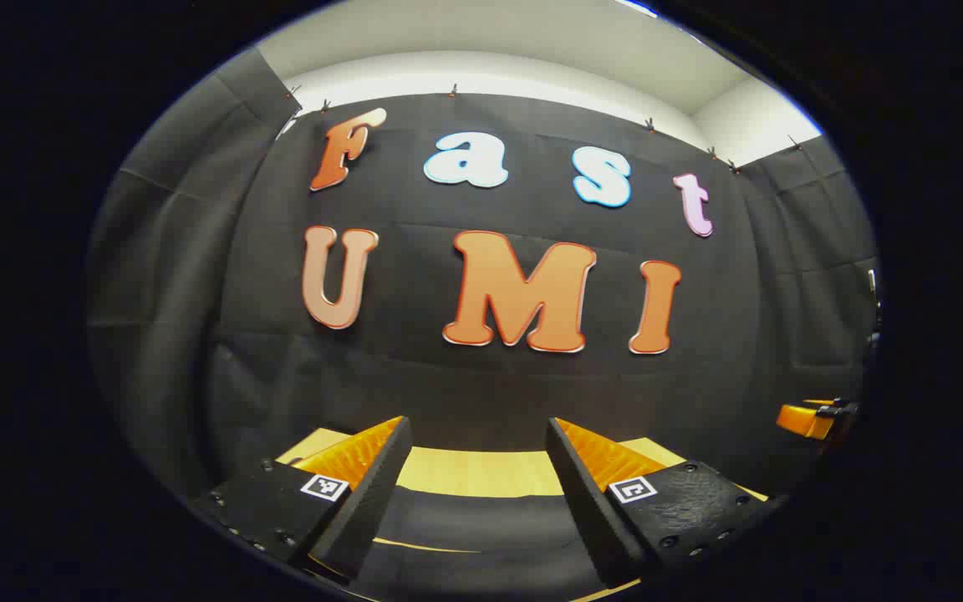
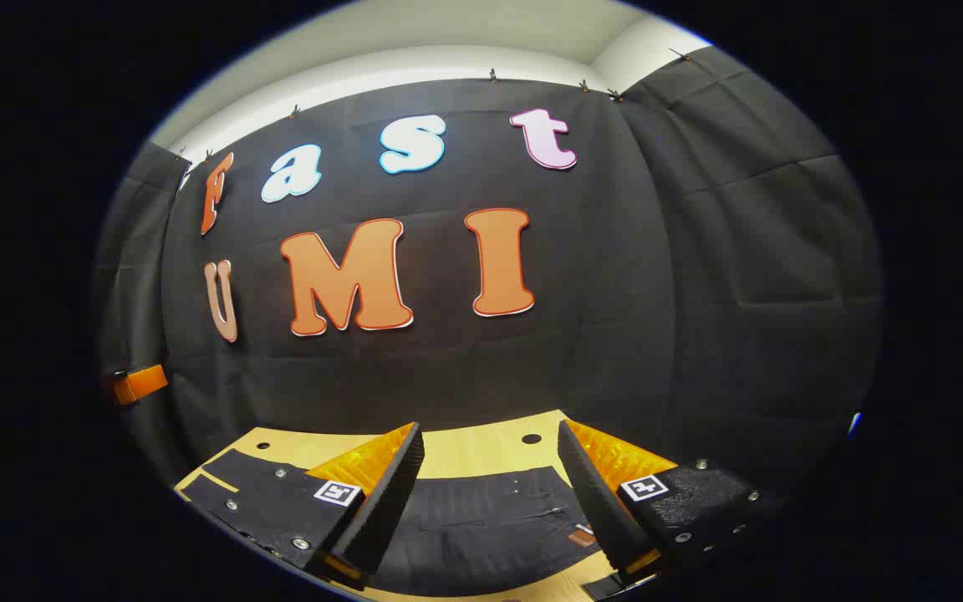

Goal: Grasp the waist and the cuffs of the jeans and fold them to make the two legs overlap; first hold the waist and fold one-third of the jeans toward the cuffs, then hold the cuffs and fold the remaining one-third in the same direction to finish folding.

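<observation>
Hand-held gripper (image 2: 481,489) gapes above jeans (image 2: 481,527) on table (image 2: 481,451).

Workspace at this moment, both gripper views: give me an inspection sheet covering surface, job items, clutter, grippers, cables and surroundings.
Surface: light wooden table with a small round hole.
Job's things: dark jeans lying flat on the table below both grippers, neither finger touching them; a small patch shows on the fabric.
Clutter: nothing seen.
Grippers: left gripper open, held above the jeans; right gripper open, likewise above them. Each shows at the edge of the other's view.
Cables: nothing seen.
Surroundings: black cloth booth wall, pale wall and ceiling above it.
</observation>
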`<state>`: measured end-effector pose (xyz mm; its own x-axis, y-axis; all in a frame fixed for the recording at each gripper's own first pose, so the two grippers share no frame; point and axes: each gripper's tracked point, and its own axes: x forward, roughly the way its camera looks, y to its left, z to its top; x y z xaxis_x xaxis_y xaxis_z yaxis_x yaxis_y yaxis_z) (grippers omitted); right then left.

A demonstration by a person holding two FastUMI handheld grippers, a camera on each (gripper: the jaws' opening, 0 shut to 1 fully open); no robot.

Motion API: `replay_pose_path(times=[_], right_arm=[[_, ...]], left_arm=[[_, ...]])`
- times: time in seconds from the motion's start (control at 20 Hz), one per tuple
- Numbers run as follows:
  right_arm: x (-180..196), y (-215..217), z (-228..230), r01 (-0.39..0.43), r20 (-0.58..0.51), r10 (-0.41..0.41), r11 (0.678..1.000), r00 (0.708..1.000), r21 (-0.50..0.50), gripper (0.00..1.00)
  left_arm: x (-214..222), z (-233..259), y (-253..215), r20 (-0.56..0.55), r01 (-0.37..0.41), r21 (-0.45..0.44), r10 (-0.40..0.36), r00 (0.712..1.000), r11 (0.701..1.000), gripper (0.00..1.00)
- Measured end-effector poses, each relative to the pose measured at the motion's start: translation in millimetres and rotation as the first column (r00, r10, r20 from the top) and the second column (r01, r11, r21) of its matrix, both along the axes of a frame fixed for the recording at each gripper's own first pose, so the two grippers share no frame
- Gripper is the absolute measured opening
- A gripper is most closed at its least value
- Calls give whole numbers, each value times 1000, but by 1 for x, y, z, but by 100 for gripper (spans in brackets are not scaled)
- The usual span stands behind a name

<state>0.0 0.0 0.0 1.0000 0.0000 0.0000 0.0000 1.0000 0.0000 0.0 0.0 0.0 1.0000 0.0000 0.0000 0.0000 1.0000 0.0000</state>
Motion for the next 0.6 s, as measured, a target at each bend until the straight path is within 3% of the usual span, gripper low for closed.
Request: replay_pose_path(times=[0.15,0.4,0.6], right_arm=[[11,6,-15,-70,-112,73,997,991,29,100],[37,5,-16,-177,-134,165,981,977,-82,97],[47,2,-17,-146,-129,135,987,982,-73,97]], left_arm=[[0,11,6,13,10,-4,-10,1000,1000,95],[4,16,24,23,-93,-28,93,995,995,94],[13,4,41,7,-122,-29,122,993,992,99]])
